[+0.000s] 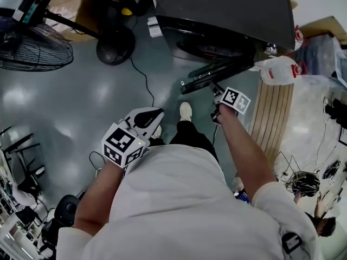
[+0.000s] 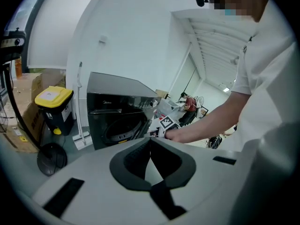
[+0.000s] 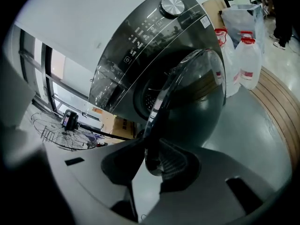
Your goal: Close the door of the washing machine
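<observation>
The dark washing machine (image 1: 227, 10) stands at the top of the head view with its round door (image 1: 217, 75) swung partly open. My right gripper (image 1: 216, 91) is at the door's free edge. In the right gripper view the door's chrome rim (image 3: 159, 107) runs down between the jaws of my right gripper (image 3: 151, 165), and the pads close on it. The open drum (image 3: 147, 95) shows behind the door. My left gripper (image 1: 154, 114) hangs back near my body, away from the machine. In its own view my left gripper (image 2: 150, 142) has its tips together with nothing between them.
Two white plastic jugs (image 3: 246, 60) stand beside the machine on the right, next to a wooden slatted board (image 1: 274, 112). A floor fan (image 1: 32, 45) and a yellow-lidded bin (image 2: 54, 107) are to the left. A cable (image 1: 143, 80) runs across the grey floor.
</observation>
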Action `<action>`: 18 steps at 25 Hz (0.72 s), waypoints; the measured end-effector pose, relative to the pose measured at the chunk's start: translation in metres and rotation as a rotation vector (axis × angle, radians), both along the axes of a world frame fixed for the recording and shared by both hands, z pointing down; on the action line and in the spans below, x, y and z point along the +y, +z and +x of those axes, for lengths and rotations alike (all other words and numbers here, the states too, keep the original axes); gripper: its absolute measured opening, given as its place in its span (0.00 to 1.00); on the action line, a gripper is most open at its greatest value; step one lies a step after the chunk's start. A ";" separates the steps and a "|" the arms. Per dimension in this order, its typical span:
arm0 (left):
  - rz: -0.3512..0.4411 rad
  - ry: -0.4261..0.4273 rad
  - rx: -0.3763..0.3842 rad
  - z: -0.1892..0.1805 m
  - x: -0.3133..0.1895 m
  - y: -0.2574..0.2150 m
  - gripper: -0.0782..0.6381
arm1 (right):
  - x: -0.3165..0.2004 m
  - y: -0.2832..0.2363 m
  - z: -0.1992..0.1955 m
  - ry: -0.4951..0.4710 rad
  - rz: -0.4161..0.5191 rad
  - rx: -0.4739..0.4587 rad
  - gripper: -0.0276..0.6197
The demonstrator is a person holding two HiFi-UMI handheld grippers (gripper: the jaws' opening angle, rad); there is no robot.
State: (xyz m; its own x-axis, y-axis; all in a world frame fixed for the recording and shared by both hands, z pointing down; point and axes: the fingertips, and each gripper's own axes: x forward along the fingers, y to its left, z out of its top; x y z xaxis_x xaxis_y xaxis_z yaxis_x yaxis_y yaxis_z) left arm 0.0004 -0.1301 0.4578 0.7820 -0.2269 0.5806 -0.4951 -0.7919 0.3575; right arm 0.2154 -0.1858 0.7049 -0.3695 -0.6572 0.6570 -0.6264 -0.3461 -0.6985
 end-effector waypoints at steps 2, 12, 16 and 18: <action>0.002 -0.012 0.000 -0.003 -0.003 0.000 0.13 | -0.013 0.000 -0.003 0.021 0.003 -0.008 0.20; 0.000 -0.088 -0.008 -0.018 -0.015 0.001 0.13 | -0.074 -0.001 -0.011 0.054 0.015 -0.031 0.19; -0.005 -0.115 -0.011 -0.022 -0.020 0.003 0.13 | -0.096 -0.002 -0.011 0.071 0.028 -0.043 0.19; -0.008 -0.126 -0.010 -0.022 -0.022 0.003 0.13 | -0.104 -0.003 -0.010 0.072 0.034 -0.047 0.19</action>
